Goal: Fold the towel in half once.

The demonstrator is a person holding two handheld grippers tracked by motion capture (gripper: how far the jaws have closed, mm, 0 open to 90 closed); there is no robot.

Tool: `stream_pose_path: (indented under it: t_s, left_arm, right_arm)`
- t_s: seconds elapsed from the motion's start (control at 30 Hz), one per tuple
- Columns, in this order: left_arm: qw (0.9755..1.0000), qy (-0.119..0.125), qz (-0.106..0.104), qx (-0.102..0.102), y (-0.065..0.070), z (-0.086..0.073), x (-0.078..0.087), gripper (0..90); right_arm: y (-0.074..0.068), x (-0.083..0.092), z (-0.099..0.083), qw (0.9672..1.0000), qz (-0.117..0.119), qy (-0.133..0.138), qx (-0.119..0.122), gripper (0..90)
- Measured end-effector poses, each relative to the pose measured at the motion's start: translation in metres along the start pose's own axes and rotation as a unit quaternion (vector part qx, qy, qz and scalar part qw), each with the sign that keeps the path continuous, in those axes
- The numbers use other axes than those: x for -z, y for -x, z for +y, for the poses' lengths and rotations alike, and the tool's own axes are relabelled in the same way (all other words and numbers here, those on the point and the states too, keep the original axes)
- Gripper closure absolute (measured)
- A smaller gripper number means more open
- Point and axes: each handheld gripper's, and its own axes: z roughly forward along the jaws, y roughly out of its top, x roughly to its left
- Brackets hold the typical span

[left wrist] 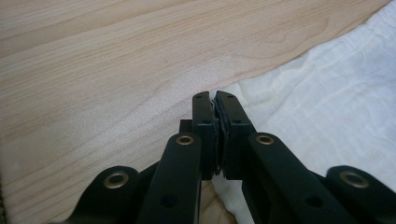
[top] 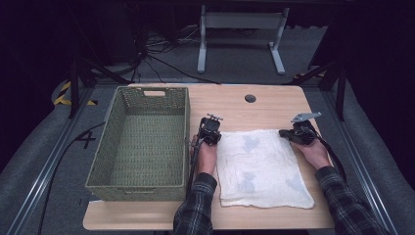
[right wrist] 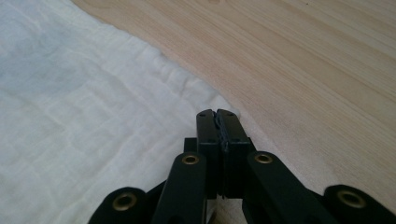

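left gripper [top: 211, 128] and right gripper [top: 292, 133], jaws closed, each pinching a far corner of the white cloth [top: 262, 166], apparently to fold it beside the wicker basket [top: 142, 142].

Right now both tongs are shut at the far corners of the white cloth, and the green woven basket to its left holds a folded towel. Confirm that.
Not quite: the green woven basket is empty, as the high view shows. Both tongs, left and right, are shut at the far corners of the white cloth.
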Motion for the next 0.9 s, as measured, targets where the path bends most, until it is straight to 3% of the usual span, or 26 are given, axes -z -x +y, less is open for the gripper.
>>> stream_pose_path:
  t_s: [0.13,0.27,0.5,0.67,0.9]
  left_arm:
    - [0.9998,0.018,-0.006,0.003,0.002,0.002,0.008,88.1]
    - [0.9993,0.033,-0.005,-0.016,0.010,0.007,0.025,88.2]
    - [0.9987,0.039,0.004,-0.032,0.023,0.006,0.047,88.4]
    - [0.9980,0.043,-0.002,-0.047,0.034,-0.002,0.069,88.4]
    - [0.9971,0.046,-0.013,-0.059,0.045,-0.017,0.081,88.5]
  right_arm:
    - [0.000,0.007,0.000,1.0000,-0.002,0.007,0.001,89.2]
    - [0.000,0.026,0.001,0.9998,-0.002,0.022,0.002,89.3]
    - [-0.006,0.047,-0.004,0.9993,-0.001,0.036,0.005,89.3]
    - [-0.017,0.069,-0.010,0.9987,0.011,0.050,0.005,89.2]
    - [-0.028,0.086,-0.019,0.9980,0.029,0.056,0.007,89.1]
